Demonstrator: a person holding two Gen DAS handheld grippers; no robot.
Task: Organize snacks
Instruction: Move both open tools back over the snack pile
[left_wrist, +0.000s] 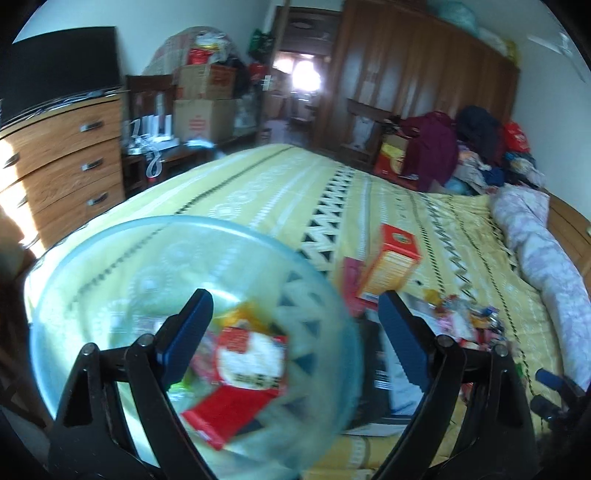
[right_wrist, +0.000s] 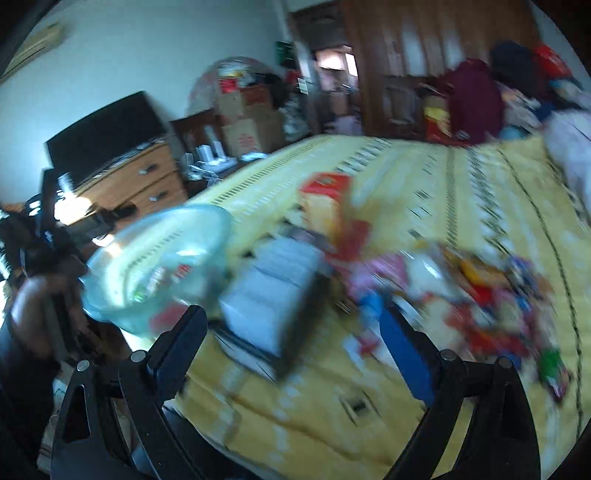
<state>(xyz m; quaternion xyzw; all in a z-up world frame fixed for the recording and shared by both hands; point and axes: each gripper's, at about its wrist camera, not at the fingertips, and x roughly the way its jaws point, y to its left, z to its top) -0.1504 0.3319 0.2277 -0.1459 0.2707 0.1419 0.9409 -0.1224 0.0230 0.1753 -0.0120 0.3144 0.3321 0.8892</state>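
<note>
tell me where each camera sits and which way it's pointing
Left wrist: on the left gripper, angled down over the clear bowl of snacks; its open fingers show, nothing between them.
Right wrist: on the right gripper, angled down across the bed at the snack pile; open fingers and a hand show.
Shared: bowl, bed, orange box.

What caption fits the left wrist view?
Open left tool above clear bowl of snack packets on yellow bedspread.

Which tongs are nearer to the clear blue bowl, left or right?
Left. The left tongs hang open directly over the clear blue bowl, above the snack packets inside. The right tongs are open beside it, over the yellow bedspread, with the bowl off to their left.
</note>
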